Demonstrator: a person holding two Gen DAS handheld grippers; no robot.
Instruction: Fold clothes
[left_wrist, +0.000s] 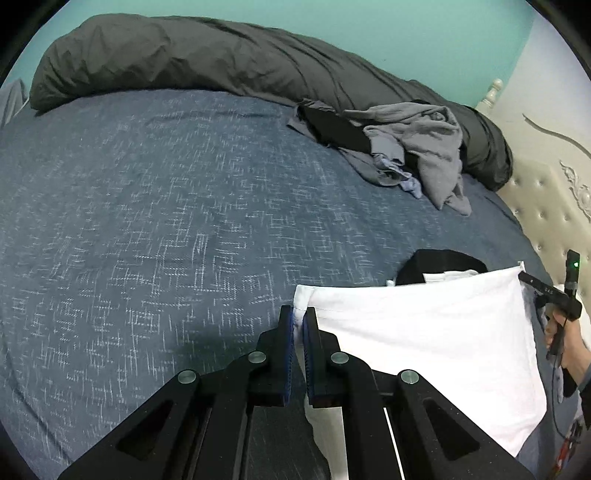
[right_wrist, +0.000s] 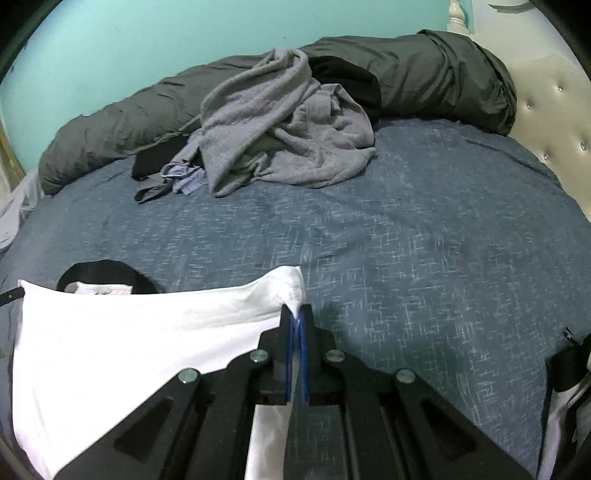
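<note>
White garment stretched low in frame over the bed; left gripper and right gripper, jaws clamped on its corners

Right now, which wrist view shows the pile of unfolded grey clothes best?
The right wrist view: the grey clothes pile sits near centre, large, its folds clear against the dark rolled duvet. The left wrist view shows the same pile smaller, off to the upper right.
</note>
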